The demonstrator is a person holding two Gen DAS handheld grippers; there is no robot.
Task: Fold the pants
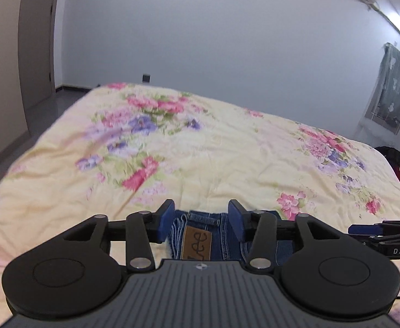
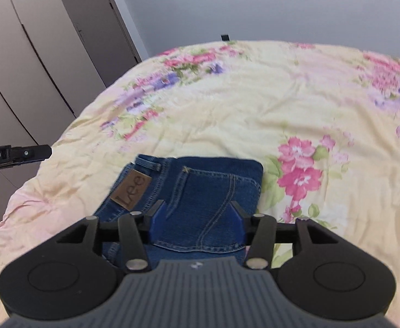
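Both sets of tongs stand apart with nothing pinched between them: my left gripper frames the waistband at the bottom centre of its view, and my right gripper sits over the back pocket, lower centre of its view, clear of the cloth. The jeans lie as a compact folded bundle on the near edge of the floral quilt, leather patch facing up. I judge the fold done, or nearly so.

My worry is the soft, rumpled quilt: the stacked denim layers could slump or spring apart with nothing pressing them. A careless dip of either tool could also snag the belt loop and drag the bundle. Each gripper points downward over the bed, with the other tool showing at the frame's side edge.
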